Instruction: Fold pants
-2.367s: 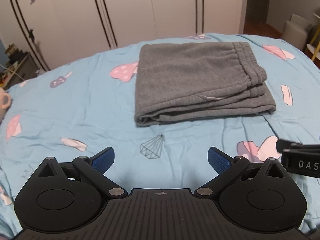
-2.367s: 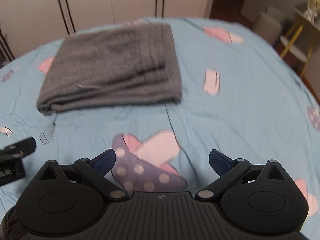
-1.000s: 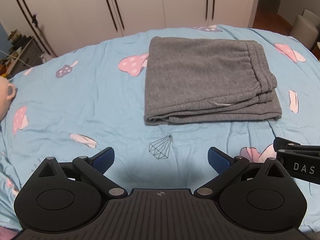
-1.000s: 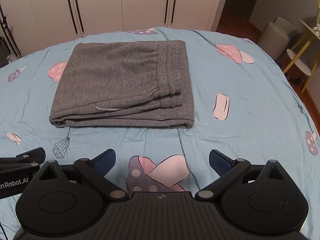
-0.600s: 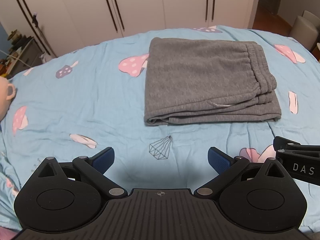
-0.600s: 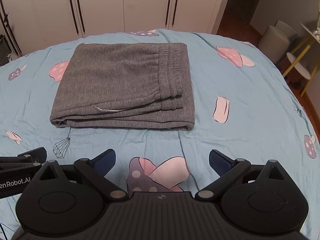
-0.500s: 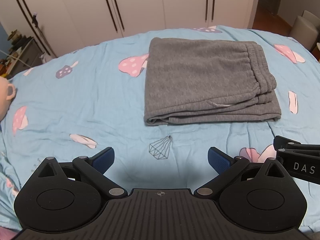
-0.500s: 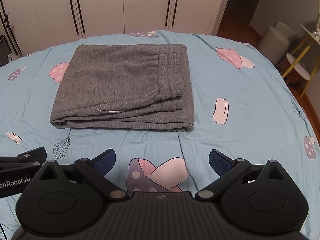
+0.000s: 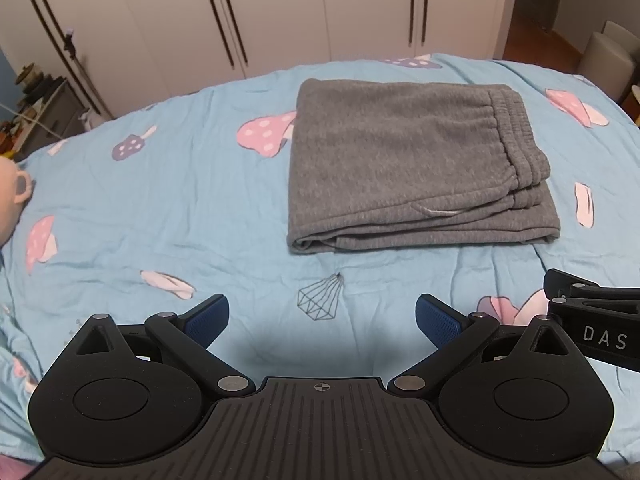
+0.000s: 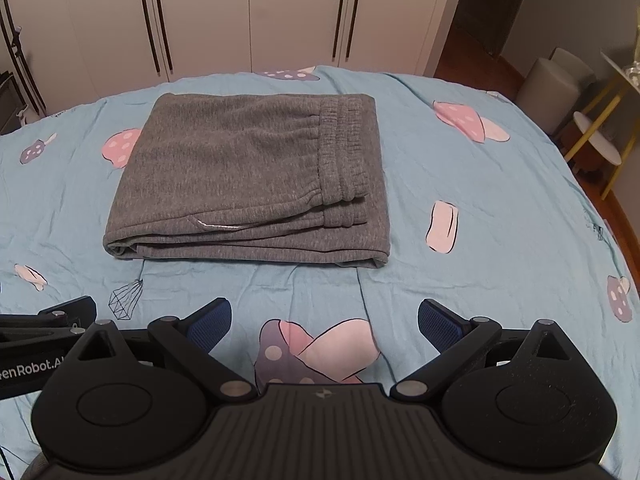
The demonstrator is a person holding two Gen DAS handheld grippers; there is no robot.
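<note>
Both the left gripper [image 9: 322,316] and right gripper [image 10: 325,322] hover spread wide and empty, bare blue bedsheet [image 10: 500,216] between them and the folded grey pants [image 10: 248,176] lying ahead. The sheet's far edge meets white wardrobe doors [image 10: 248,12]; each tool's side clips the other's view.

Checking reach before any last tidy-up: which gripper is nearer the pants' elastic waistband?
Right. The right gripper faces the waistband almost head-on; the left gripper sits off toward the pants' opposite, folded side.
</note>
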